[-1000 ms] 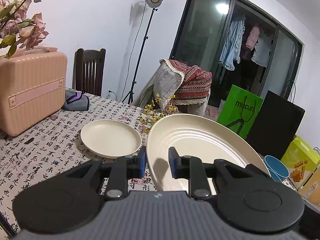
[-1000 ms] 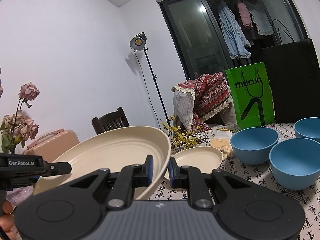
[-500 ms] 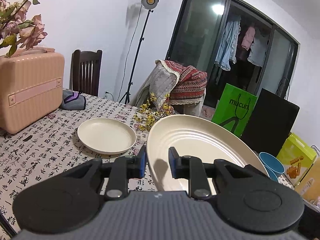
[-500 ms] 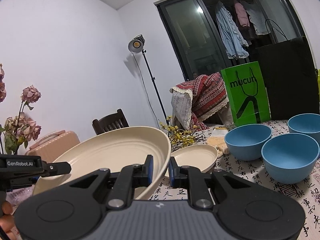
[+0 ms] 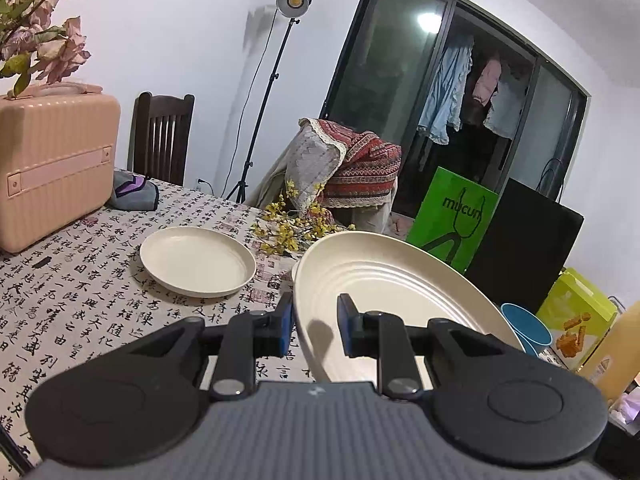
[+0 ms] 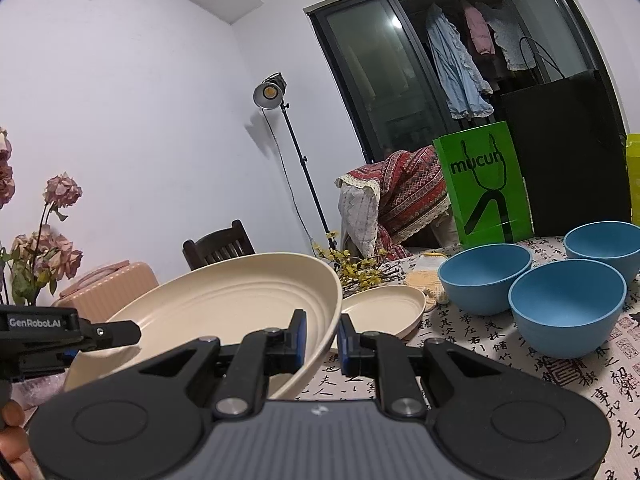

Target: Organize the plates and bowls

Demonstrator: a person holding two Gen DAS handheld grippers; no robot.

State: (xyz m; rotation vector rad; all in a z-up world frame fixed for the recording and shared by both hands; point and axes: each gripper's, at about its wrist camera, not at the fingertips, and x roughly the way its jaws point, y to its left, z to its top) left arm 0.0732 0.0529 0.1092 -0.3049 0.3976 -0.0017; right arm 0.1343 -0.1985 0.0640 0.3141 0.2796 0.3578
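With both jaws clamped on the big plate's (image 5: 392, 292) rim, we keep it level and lower it squarely onto a small plate (image 5: 198, 261).

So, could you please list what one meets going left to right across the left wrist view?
Pink hard-shell case → dark wooden chair → small cream plate on the tablecloth → large cream ribbed plate → blue bowl → yellow-green box.

Matt cream ridged plate (image 5: 400, 280), matt blue bowls (image 6: 568, 308), printed cloth tablecover (image 5: 80, 312), ribbed pink case (image 5: 52, 160).
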